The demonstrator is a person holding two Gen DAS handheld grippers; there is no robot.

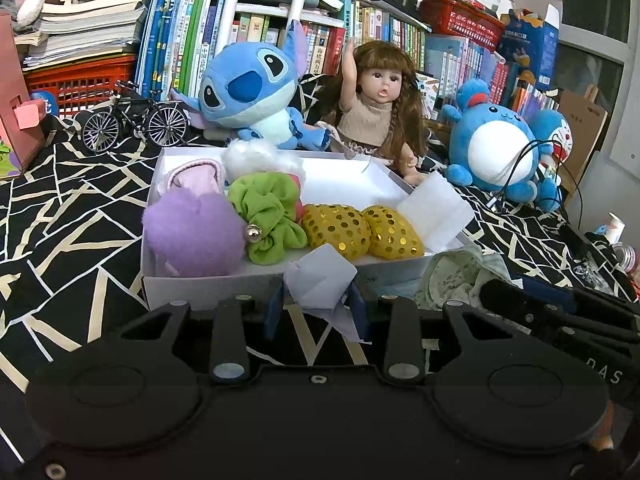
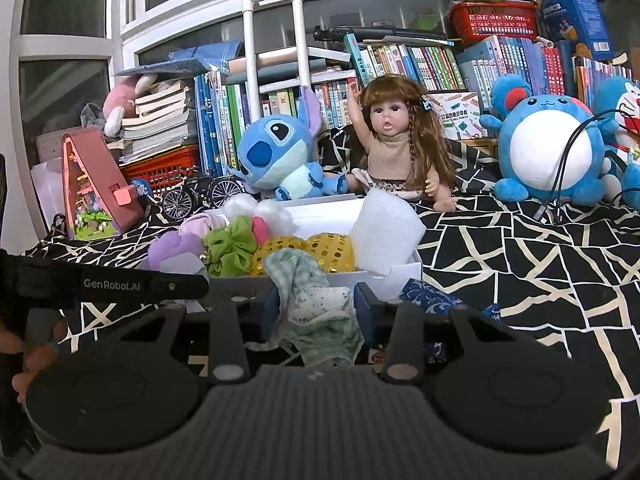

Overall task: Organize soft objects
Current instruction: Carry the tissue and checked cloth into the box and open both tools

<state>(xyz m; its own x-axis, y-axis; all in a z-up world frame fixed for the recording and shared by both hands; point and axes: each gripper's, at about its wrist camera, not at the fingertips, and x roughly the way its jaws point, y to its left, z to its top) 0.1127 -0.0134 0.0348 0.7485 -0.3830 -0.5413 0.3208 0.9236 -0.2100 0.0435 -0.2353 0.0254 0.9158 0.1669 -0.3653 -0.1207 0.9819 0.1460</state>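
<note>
Green cloth (image 2: 316, 304) pinched by right gripper (image 2: 316, 308); left gripper (image 1: 316, 300) pinches white paper (image 1: 320, 276), left view only.

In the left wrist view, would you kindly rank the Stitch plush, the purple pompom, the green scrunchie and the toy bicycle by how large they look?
1. Stitch plush
2. Purple pompom, though it sits nearer the camera
3. Toy bicycle and green scrunchie: look alike, and the scrunchie is nearer, so unranked.

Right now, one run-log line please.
left gripper: shut on white tissue | right gripper: shut on green cloth | white box: partly filled
</note>
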